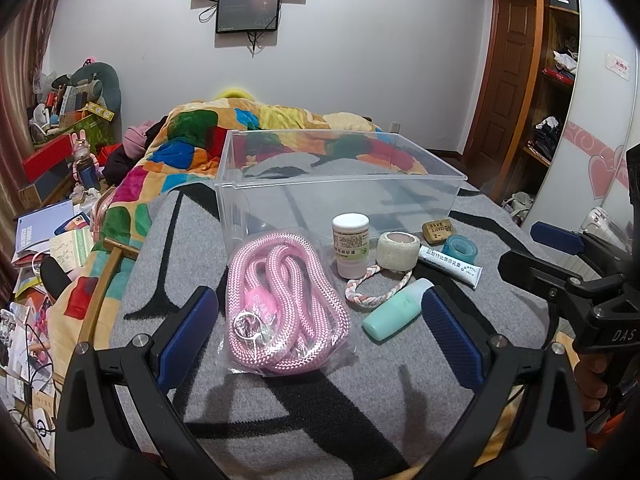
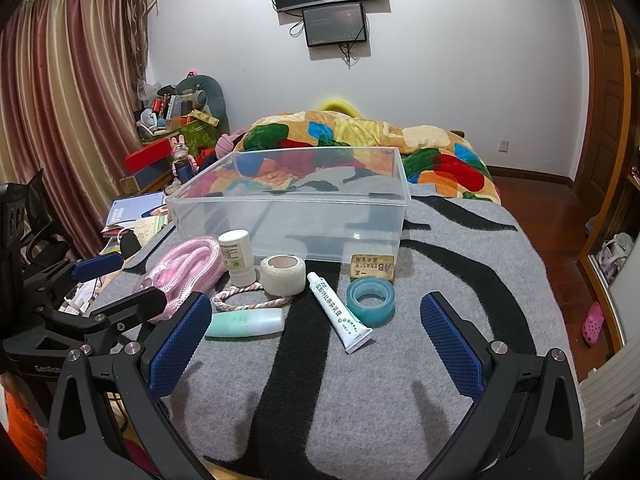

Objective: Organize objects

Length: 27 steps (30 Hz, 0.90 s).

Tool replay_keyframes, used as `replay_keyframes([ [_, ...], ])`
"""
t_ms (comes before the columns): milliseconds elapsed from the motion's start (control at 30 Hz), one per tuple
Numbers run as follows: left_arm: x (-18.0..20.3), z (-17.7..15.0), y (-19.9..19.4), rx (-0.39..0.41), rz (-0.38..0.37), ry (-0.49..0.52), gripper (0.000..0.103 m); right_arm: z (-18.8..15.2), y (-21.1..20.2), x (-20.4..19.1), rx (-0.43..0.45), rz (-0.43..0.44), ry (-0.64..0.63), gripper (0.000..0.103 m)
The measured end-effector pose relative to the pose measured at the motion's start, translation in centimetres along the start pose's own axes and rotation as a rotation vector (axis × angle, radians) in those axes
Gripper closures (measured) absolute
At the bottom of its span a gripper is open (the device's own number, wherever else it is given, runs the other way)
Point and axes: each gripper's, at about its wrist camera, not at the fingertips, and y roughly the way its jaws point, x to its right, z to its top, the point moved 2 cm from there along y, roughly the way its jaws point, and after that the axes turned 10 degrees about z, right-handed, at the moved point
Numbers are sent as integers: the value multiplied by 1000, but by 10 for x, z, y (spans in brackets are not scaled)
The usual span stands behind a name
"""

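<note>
On the bed's grey blanket (image 2: 460, 248), the clear bin (image 2: 296, 216) sits mid-bed behind small items; left gripper (image 1: 320, 332) and right gripper (image 2: 316, 340) hover with fingers spread, holding nothing.

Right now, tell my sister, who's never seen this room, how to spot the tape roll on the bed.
Find the clear plastic bin on the grey and black blanket. In front of its right corner lies a brown eraser, and the tape roll sits just in front of that. It is the see-through teal ring, unlike the cream bandage roll, which is opaque and fabric-like.
</note>
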Motion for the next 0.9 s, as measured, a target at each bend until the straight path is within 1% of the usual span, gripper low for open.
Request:
replay_keyframes([
  [900, 0, -4, 1, -5, -1, -1, 0, -2, 1, 0, -9, 13, 3, 0],
])
